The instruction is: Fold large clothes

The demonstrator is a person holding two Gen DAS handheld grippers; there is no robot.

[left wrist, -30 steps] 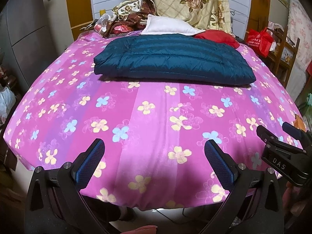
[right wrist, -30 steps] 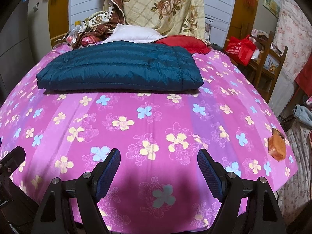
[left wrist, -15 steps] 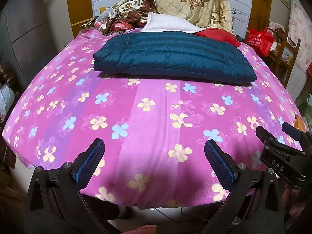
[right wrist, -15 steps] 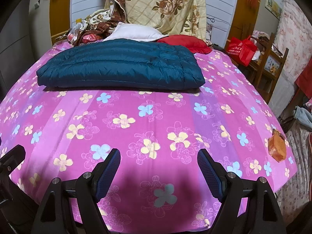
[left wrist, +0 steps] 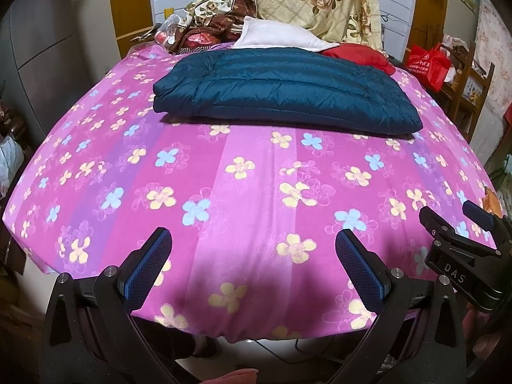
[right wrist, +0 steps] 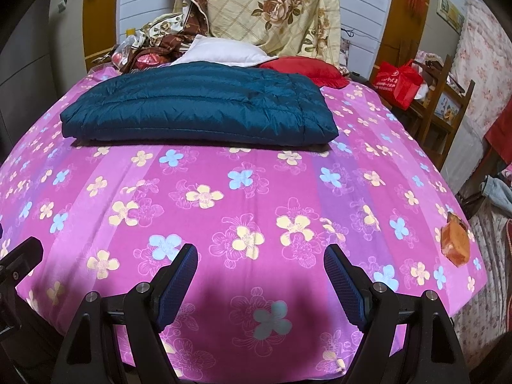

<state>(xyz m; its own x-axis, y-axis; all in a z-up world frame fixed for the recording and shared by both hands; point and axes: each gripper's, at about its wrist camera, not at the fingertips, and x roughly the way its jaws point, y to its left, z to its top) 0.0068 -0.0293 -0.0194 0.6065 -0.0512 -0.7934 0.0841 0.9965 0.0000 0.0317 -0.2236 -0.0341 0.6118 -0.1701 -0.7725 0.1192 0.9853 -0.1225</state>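
Observation:
A dark teal quilted down jacket [left wrist: 281, 92] lies folded into a flat rectangle on the far half of a bed with a pink flowered sheet [left wrist: 249, 198]. It also shows in the right wrist view [right wrist: 198, 112]. My left gripper [left wrist: 252, 256] is open and empty, hovering over the near edge of the bed, well short of the jacket. My right gripper [right wrist: 260, 268] is open and empty at the same near edge. Its body shows at the right of the left wrist view [left wrist: 460, 256].
A white pillow [left wrist: 278, 33], a red cushion [left wrist: 355, 56] and a heap of flowered bedding [left wrist: 320, 0] lie behind the jacket. A wooden chair with a red bag [left wrist: 428, 64] stands to the right. An orange packet [right wrist: 454, 243] lies on the sheet's right edge.
Both grippers have moved slightly forward toward the bed, so the jacket looks a little nearer. Both stay open and empty. The jacket has not moved.

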